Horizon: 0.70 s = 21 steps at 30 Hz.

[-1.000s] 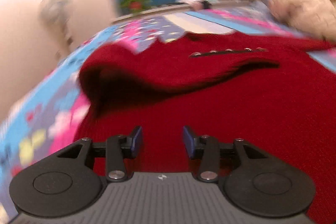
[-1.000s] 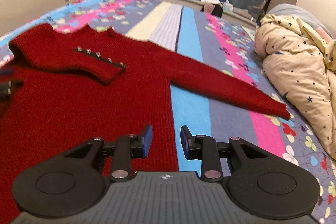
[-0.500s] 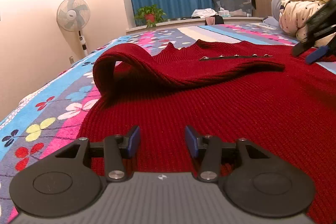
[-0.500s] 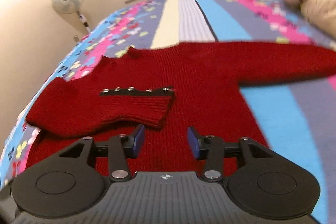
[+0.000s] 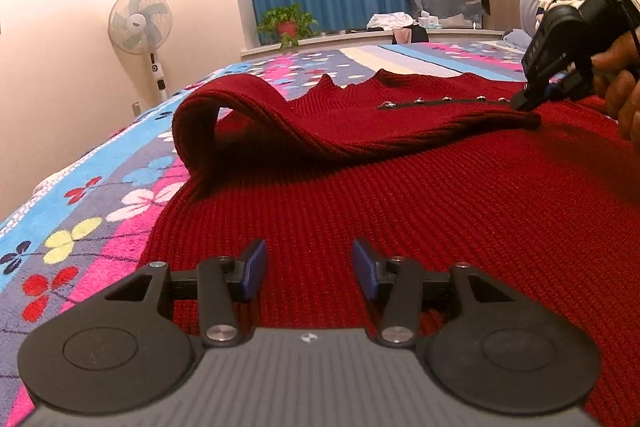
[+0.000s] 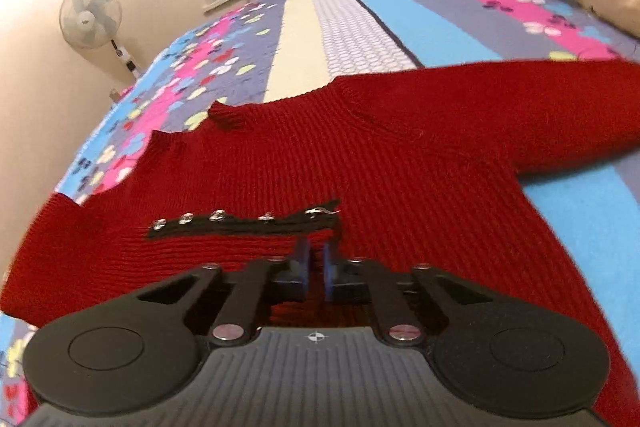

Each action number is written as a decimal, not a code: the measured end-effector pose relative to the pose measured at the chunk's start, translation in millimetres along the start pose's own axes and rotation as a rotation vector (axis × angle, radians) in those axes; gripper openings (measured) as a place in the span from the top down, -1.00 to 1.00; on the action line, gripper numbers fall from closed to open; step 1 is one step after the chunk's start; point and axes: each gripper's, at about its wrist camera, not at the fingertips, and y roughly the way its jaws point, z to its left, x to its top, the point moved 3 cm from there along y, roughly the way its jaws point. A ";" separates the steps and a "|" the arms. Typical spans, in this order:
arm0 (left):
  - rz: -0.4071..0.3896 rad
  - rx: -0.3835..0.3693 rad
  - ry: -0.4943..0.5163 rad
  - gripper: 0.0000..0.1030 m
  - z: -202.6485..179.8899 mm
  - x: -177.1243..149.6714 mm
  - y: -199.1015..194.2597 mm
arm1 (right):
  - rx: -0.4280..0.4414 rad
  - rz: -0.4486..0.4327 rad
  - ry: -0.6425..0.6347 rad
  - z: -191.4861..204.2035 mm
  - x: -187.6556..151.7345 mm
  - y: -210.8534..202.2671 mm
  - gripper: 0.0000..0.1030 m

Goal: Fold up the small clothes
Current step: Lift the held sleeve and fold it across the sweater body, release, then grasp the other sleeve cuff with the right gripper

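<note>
The red sweater [image 6: 400,163] lies flat on the bed [image 6: 420,11]. The right claw [image 6: 315,269] pinches the folded sleeve's cuff [image 6: 320,239], near the button strip [image 6: 240,223]. The left claw [image 5: 307,269] is wide apart, holding nothing. Pull the cuff gently, keeping the fold smooth.

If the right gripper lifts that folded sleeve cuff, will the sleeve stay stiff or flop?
Probably floppy: the red knit sleeve already sags in a soft loop over the sweater. Its ribbed knit likely grips rather than slips. The right gripper looks shut on the cuff, so the rest should trail.
</note>
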 end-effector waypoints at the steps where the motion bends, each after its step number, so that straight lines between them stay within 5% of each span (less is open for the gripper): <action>1: 0.001 0.002 0.002 -0.05 -0.5 -0.1 0.3 | 0.009 -0.008 -0.001 -1.7 3.5 0.1 0.96; 6: 0.003 0.009 0.012 -0.06 -2.3 0.2 1.9 | 0.056 -0.144 0.004 -8.3 39.7 -27.8 0.98; 11: 0.005 0.016 0.020 -0.06 -5.3 0.3 2.7 | -0.054 -0.349 0.034 -45.3 78.7 -58.0 0.99; 13: 0.007 0.017 0.021 -0.06 -5.9 0.2 3.1 | -0.137 -0.323 0.074 -70.1 81.8 -49.8 0.93; 16: 0.006 0.017 0.022 -0.06 -7.1 0.1 3.2 | -0.189 -0.119 0.166 -108.6 70.4 -18.1 0.92; 21: 0.005 0.018 0.023 -0.06 -7.4 0.2 3.2 | -0.183 -0.139 0.172 -111.7 62.5 -21.2 0.89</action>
